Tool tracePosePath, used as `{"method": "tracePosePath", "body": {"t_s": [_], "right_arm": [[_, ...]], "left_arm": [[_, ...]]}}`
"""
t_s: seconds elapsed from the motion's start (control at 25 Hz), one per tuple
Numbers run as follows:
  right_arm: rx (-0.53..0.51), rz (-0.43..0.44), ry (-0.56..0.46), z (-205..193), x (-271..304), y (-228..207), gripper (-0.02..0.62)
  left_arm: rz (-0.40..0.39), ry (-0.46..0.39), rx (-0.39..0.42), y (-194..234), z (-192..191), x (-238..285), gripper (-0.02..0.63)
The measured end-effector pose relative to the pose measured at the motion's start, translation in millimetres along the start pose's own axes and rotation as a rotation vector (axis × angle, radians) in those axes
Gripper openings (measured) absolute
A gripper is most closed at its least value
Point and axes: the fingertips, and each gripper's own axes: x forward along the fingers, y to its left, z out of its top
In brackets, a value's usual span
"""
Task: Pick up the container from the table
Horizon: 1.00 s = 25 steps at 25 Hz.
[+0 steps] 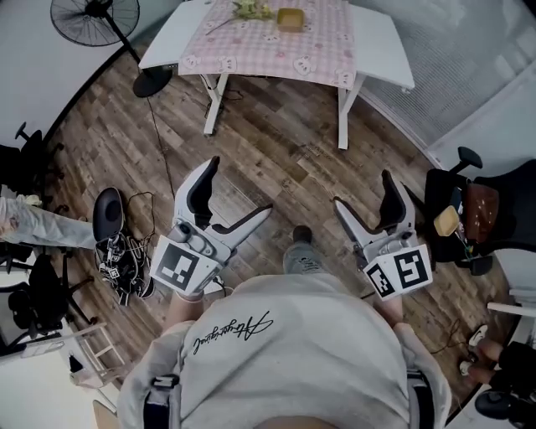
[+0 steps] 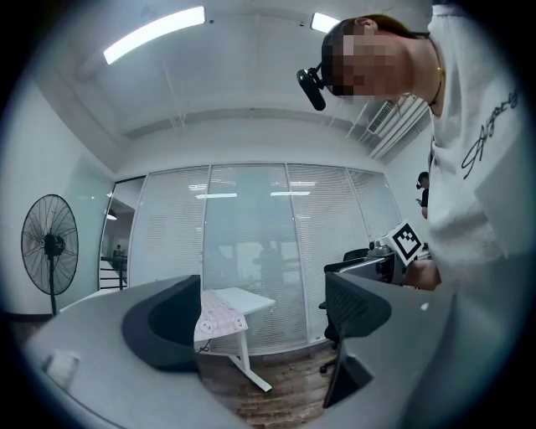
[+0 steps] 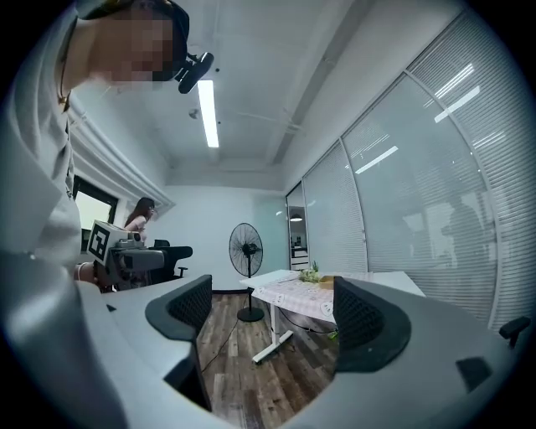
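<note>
One line of black cursive script (image 1: 233,331) slants across the person's pale grey T-shirt (image 1: 335,369), its loops too loose to read. The left gripper (image 1: 239,186) and right gripper (image 1: 362,188) each carry a white marker cube (image 1: 177,265) showing black square code patterns, not letters.

Overhead head view; distant table (image 1: 381,42) shared

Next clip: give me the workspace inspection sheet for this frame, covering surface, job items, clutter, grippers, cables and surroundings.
Surface: white table across the wood floor, pink checked cloth over its middle.
Job's things: yellow container on the cloth, untouched.
Clutter: green sprig beside the container.
Grippers: left gripper and right gripper both open, empty, well short of the table.
Cables: cable tangle on the floor at left.
Surroundings: standing fan, office chair.
</note>
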Motion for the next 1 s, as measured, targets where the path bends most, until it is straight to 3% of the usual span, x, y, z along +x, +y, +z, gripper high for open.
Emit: {"method": "tracePosePath", "body": {"t_s": [0.6, 1.0], "right_arm": [[-0.015, 0.032, 0.006, 11.8, 83.9, -111.9, 0.439], [-0.007, 0.085, 0.006, 13.2, 118.9, -162.5, 0.439]], "left_arm": [[0.016, 0.005, 0.008, 56.4, -9.5, 128.6, 0.449], [0.031, 0.006, 0.005, 71.8, -13.3, 190.7, 0.449]]}}
